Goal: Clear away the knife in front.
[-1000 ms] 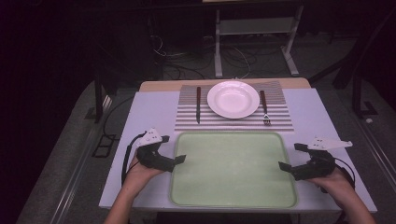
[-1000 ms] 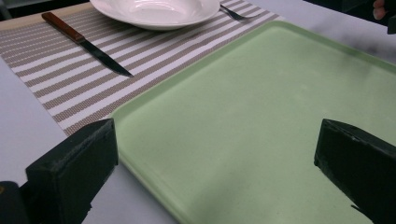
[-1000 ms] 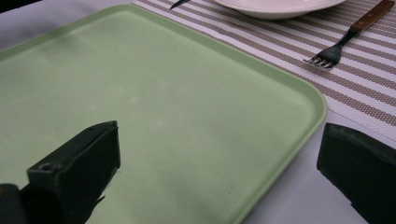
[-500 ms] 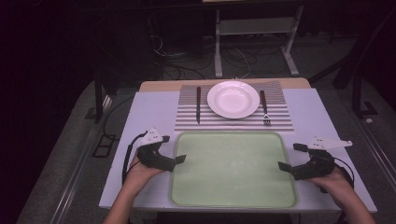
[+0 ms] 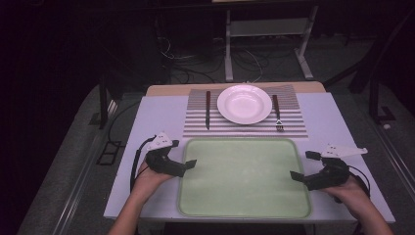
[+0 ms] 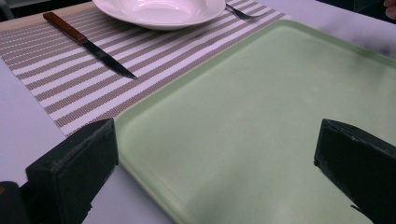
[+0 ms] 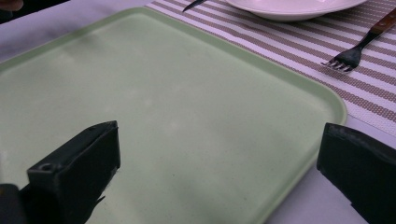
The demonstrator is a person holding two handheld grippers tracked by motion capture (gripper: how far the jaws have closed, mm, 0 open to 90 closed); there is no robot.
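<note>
Hovering at the green tray (image 5: 244, 178)'s two side rims, left gripper (image 5: 182, 166) and right gripper (image 5: 302, 166), fingers apart, right drifting slightly inward; tray lying empty on the worktop (image 5: 156, 115), ungripped, likely awaiting grasp.

From my left gripper (image 6: 215, 175) camera I see both black jaws spread wide, one at 8 o'clock over the tray's rim, the other at 4 o'clock over its bare green floor. The green tray (image 6: 261, 121) fills the middle. Toward 11 o'clock a striped placemat (image 6: 60, 88) carries a wooden-handled knife (image 6: 88, 44), blade pointing at the tray. A white plate (image 6: 161, 11) sits at 12 o'clock (cut off by the frame), fork tines (image 6: 240, 11) just beside it.
</note>
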